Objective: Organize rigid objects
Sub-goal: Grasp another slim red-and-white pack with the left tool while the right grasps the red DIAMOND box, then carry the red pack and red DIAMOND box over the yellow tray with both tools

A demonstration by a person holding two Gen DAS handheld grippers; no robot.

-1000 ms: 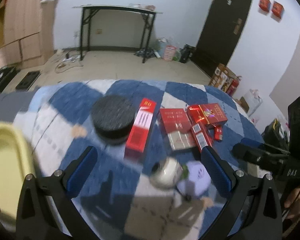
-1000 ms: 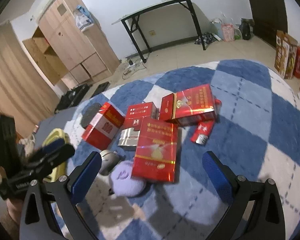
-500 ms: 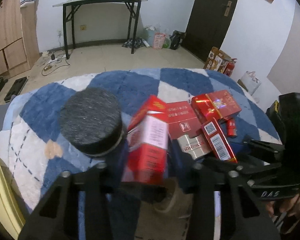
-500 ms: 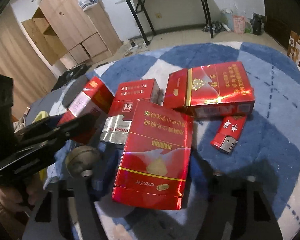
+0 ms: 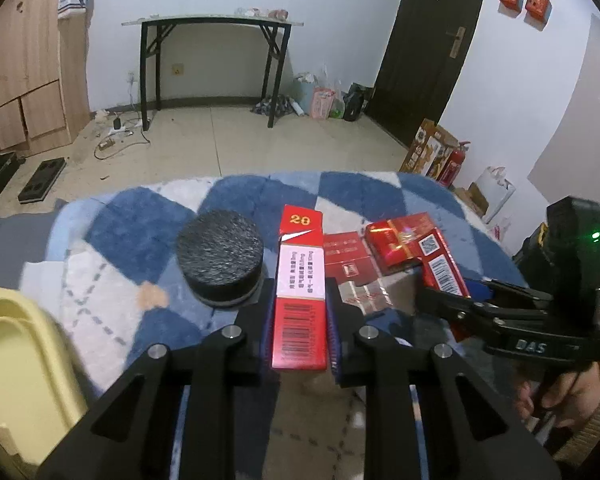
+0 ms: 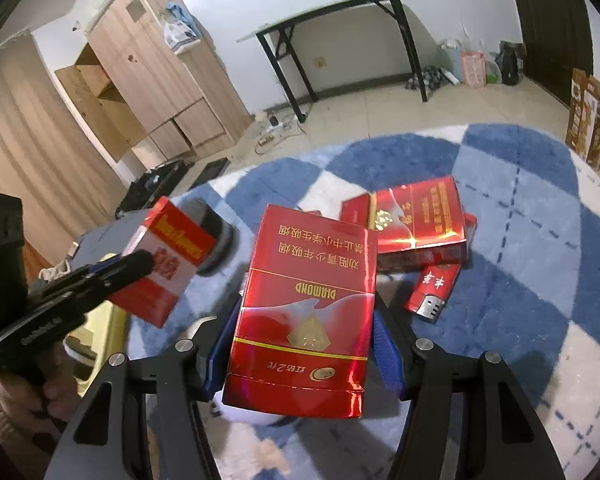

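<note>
While the left claw pinches a slim red carton, the right claw clamps a glossy foil pack.

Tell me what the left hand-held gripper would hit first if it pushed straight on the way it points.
The left hand-held gripper is shut on a tall red pack. Straight ahead, that pack's far end would likely meet the blue checked rug first; the black round lid sits just left of the line, though depth is unclear.

Your two grippers at work, both angled downward.
Left gripper is clamped tight; right gripper grips at half width.
</note>
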